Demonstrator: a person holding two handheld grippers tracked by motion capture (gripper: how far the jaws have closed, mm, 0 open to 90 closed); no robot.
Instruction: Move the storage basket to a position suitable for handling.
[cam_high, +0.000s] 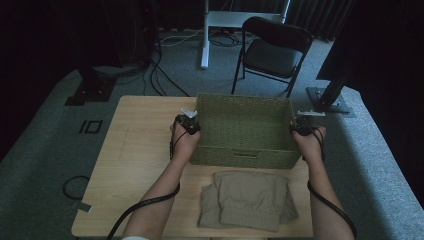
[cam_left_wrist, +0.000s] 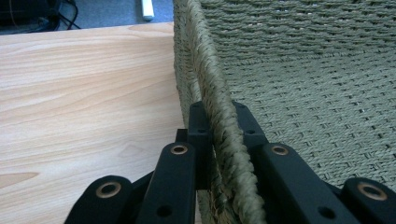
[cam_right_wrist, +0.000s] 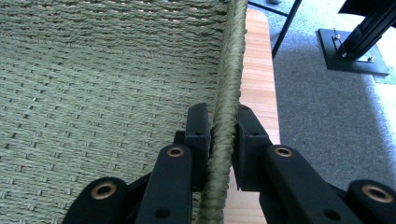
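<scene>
A green woven basket (cam_high: 235, 150) stands in the middle of the wooden table. My left gripper (cam_high: 189, 122) is shut on the basket's left rim (cam_left_wrist: 212, 88), one jaw inside and one outside the wall. On the opposite side, my right gripper (cam_high: 303, 126) is shut on the right rim (cam_right_wrist: 229, 93) in the same way. The basket's woven inside (cam_left_wrist: 317, 88) holds nothing that I can see. A folded beige garment (cam_high: 247, 199) lies on the table in front of the basket, between the person's forearms.
The table (cam_high: 135, 145) has bare wood to the left of the basket. Its right edge (cam_right_wrist: 261, 84) runs close beside the basket. Behind the table stand a folding chair (cam_high: 272, 50), a white stand (cam_high: 205, 35) and cables on grey carpet.
</scene>
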